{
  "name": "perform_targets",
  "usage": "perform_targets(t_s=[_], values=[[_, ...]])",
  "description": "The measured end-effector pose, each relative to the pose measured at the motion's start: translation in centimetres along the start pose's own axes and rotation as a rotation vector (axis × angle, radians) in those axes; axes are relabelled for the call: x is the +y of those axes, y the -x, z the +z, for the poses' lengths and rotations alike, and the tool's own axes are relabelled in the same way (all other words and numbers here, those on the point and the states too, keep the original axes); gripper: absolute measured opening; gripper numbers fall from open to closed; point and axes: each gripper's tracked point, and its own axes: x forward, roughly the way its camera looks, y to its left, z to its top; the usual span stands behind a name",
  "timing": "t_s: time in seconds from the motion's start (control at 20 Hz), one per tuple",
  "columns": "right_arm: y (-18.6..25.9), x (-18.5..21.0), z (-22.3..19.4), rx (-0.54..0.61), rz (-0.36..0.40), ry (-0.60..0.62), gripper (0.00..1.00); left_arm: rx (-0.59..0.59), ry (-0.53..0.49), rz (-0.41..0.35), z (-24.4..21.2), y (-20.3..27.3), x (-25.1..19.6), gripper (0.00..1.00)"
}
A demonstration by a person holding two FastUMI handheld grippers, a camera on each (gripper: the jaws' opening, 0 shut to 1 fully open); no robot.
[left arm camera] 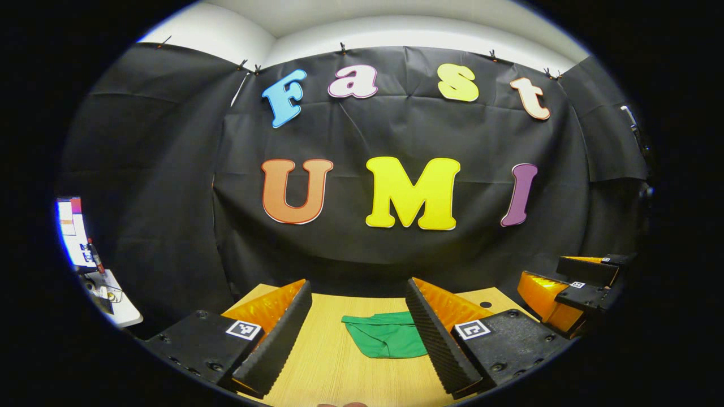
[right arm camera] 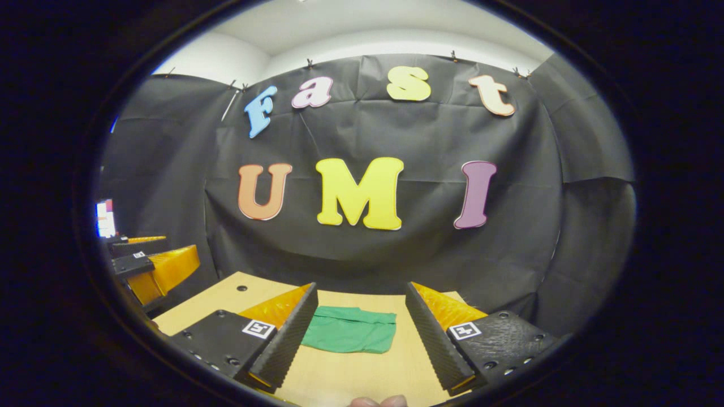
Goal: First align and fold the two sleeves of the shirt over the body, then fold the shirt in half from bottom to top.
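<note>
1. The left gripper (left arm camera: 356, 333) hangs above the wooden table (left arm camera: 339, 373), jaws spread wide, holding nothing.
2. The green shirt (left arm camera: 387, 336) lies at 12 o'clock ahead of it, a small compact bundle with no sleeve spread out; it looks folded already, though it could as well be bunched.
3. The right gripper (right arm camera: 359, 333), at 3 o'clock from the left one, also gapes empty, with the shirt between its fingers' line of sight.
4. Before any grasp, judge where the cloth's edges and layers lie.
</note>
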Motion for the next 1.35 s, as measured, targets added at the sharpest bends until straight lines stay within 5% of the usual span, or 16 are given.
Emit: perform_targets(t_s=[1.35], values=[[-0.3, -0.4, 1.0, -0.029, -0.003, -0.033, 0.96, -0.034, -0.016, 0.012, 1.2, -0.8, 0.4, 1.0]])
